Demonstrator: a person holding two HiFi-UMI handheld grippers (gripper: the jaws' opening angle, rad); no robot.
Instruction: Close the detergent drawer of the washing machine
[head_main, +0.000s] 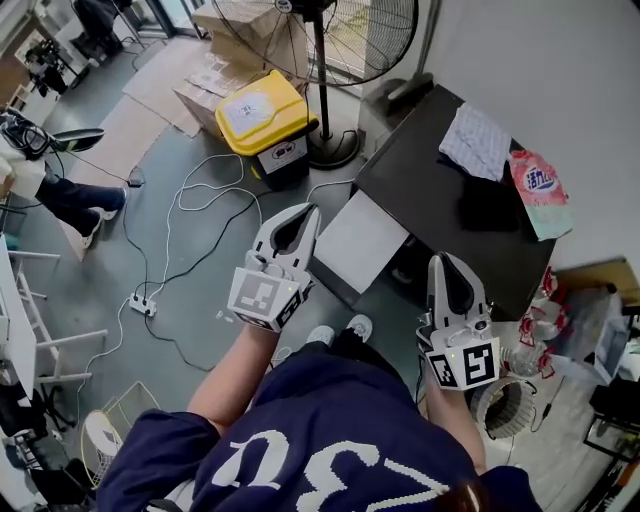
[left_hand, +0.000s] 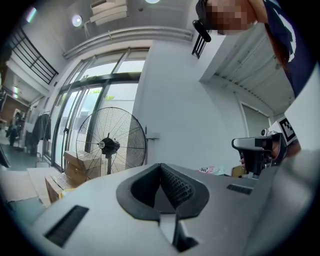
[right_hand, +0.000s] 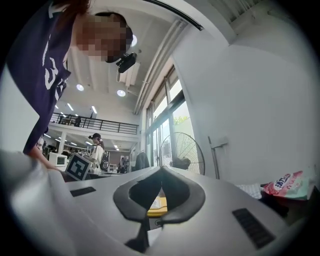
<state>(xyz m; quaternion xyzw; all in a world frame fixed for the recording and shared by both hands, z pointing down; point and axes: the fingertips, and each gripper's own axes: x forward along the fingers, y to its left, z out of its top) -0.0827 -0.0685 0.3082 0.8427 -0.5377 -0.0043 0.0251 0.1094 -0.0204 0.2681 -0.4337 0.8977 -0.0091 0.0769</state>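
The washing machine (head_main: 420, 170) has a black top and stands at the upper right of the head view. A white flat part (head_main: 358, 240), apparently its detergent drawer, juts out from the near left edge. My left gripper (head_main: 305, 212) is shut and empty, its tips just left of that white part. My right gripper (head_main: 441, 262) is also shut and empty, hovering by the machine's near edge. In the left gripper view the closed jaws (left_hand: 161, 166) point level toward a white wall. The right gripper view shows its closed jaws (right_hand: 161, 169) with nothing between them.
A yellow-lidded bin (head_main: 265, 115) and a standing fan's base (head_main: 330, 148) are on the floor beyond the drawer. Cables and a power strip (head_main: 143, 303) lie to the left. A cloth (head_main: 480, 140) and a pink pouch (head_main: 538, 190) rest on the machine's top.
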